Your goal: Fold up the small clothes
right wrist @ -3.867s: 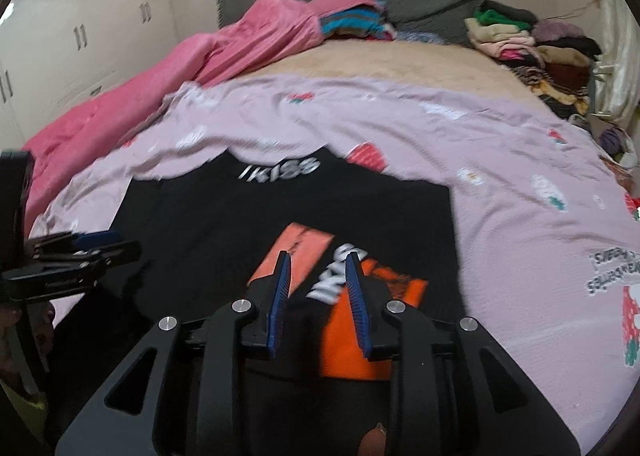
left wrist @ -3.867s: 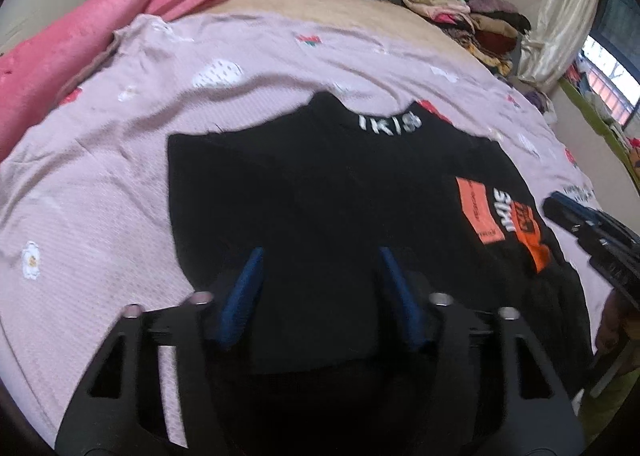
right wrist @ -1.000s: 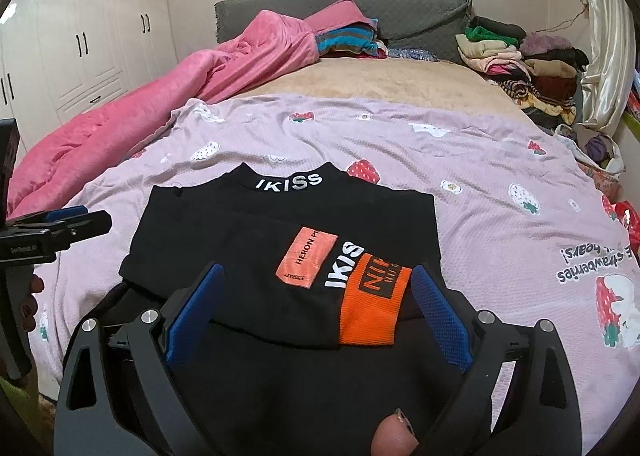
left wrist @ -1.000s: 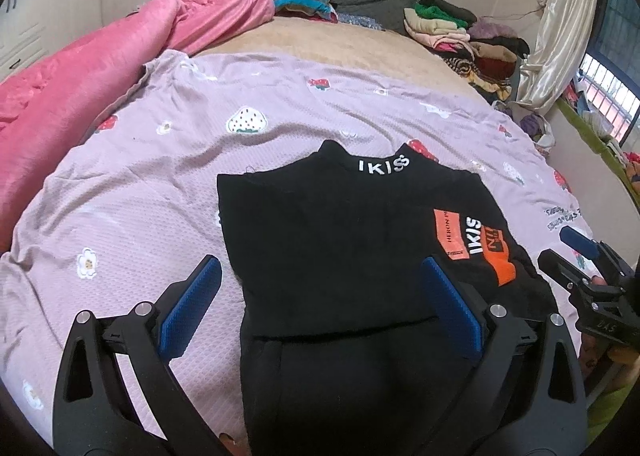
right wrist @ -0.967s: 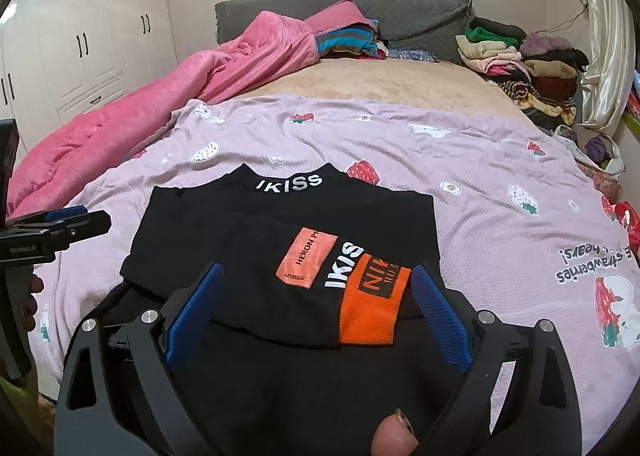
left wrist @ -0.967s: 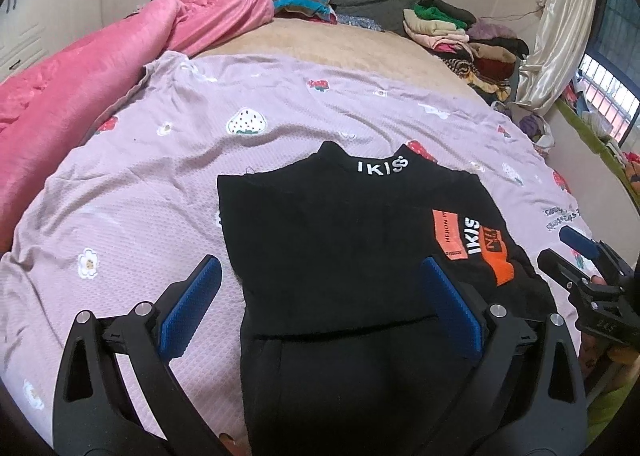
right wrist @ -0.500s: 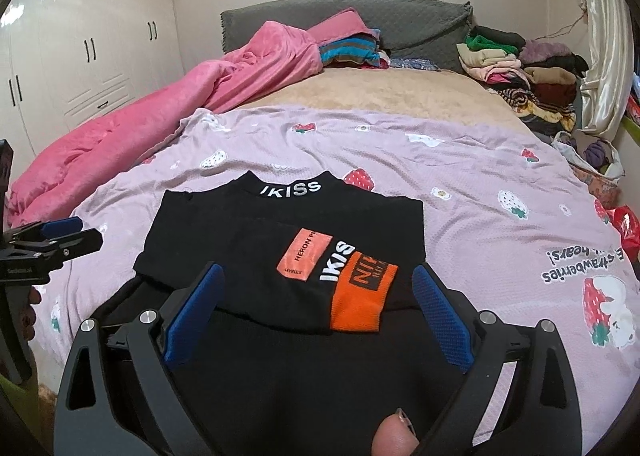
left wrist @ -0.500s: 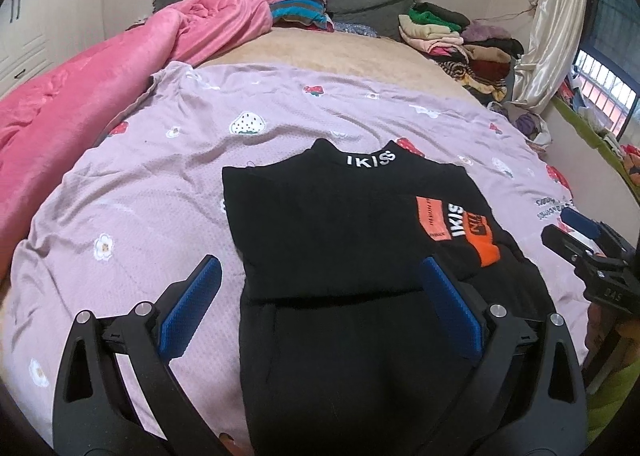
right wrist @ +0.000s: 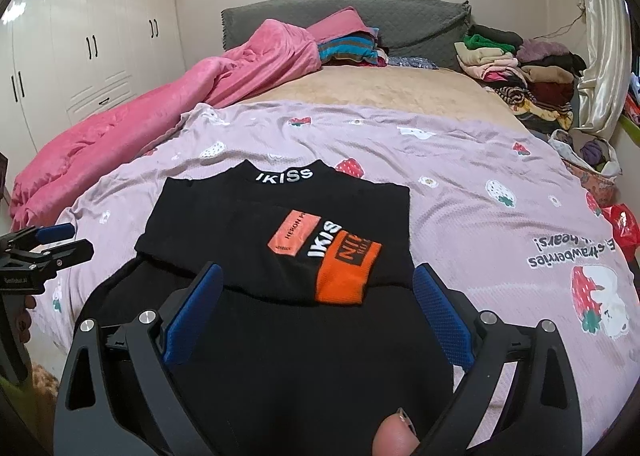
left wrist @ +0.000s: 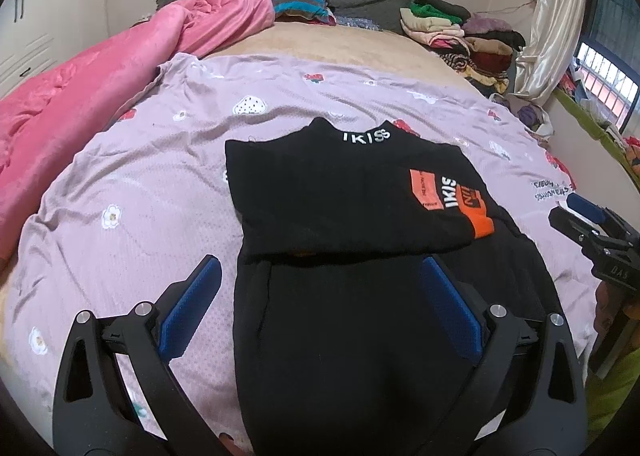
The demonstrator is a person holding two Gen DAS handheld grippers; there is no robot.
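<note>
While hovering at lower frame above the black top, left gripper and right gripper both show fingers spread wide, grasping nothing.

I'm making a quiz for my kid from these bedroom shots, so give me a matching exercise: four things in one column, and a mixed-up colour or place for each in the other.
Things:
1. black top
2. blanket
3. strawberry sheet
4. stacked clothes

Descriptions:
A. pink, bunched along the bed's left side
B. far right corner of the bed
C. lilac, spread under the garment
D. white IKISS lettering at the collar

Pairs: 1-D, 2-A, 3-C, 4-B
</note>
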